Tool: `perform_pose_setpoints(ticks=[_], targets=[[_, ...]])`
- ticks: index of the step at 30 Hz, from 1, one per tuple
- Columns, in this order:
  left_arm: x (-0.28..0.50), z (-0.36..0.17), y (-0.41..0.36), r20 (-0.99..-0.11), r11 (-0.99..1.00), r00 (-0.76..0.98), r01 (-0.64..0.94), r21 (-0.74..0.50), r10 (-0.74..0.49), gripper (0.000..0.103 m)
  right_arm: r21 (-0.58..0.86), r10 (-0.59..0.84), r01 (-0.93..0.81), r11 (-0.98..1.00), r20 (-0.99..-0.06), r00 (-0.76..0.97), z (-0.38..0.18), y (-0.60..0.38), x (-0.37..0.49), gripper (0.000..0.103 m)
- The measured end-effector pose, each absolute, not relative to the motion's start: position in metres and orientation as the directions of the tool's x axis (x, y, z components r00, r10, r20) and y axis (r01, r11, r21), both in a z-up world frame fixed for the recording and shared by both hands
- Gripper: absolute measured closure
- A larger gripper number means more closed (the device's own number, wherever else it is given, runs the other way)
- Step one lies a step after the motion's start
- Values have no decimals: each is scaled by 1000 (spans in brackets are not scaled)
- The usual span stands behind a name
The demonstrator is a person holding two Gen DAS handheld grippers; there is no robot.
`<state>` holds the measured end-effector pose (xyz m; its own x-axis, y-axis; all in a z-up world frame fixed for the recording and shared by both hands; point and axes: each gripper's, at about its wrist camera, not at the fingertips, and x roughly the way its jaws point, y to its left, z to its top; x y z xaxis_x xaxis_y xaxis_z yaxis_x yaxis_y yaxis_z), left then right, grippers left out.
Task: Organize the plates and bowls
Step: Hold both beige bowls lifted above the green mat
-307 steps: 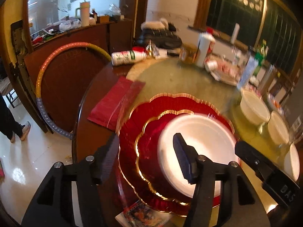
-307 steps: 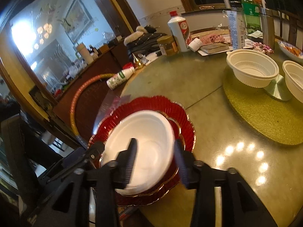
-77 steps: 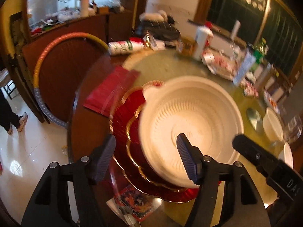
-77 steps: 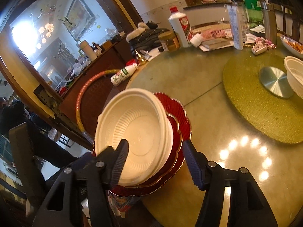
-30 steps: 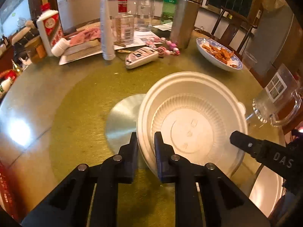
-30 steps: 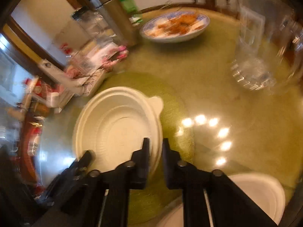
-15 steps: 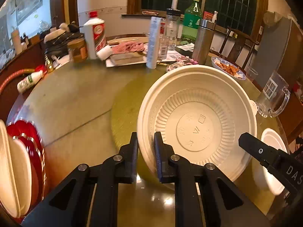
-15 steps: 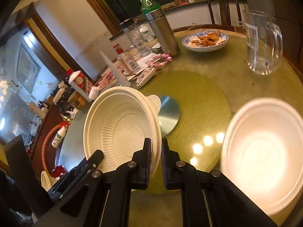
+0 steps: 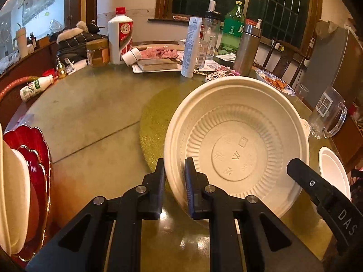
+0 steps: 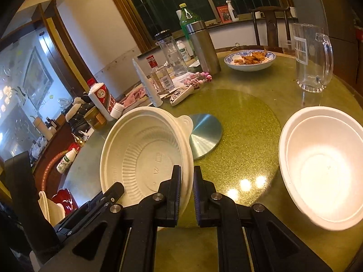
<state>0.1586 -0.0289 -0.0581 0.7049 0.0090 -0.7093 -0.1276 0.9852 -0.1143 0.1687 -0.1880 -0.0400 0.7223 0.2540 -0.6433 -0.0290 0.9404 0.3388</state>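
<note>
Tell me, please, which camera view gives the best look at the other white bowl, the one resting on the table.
The right wrist view: the resting white bowl appears nearly whole there, its interior facing the camera. The left wrist view catches only a sliver at the right edge, partly hidden behind the right gripper.

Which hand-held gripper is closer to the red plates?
Left. The left hand-held gripper pinches the ribbed white bowl on its rim nearest the red plates. The right hand-held gripper pinches the far rim, away from them.

Three white bowls (image 10: 145,156), two red plates (image 9: 34,156), one glass mug (image 10: 313,61), two grippers (image 9: 173,179)
</note>
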Motion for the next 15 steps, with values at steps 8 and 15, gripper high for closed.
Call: perform_pose_setpoints(ticks=[8,15], targets=[[157,-61,-29,-709,987,705,-111,-119,-6,89,334,246,-26,942,-638,730,-41,-188,167,93],[156,-62,-28,-711,987,703,-103,-124,-16,89,328,240,-26,944,-634,735,-41,-189,166,93]])
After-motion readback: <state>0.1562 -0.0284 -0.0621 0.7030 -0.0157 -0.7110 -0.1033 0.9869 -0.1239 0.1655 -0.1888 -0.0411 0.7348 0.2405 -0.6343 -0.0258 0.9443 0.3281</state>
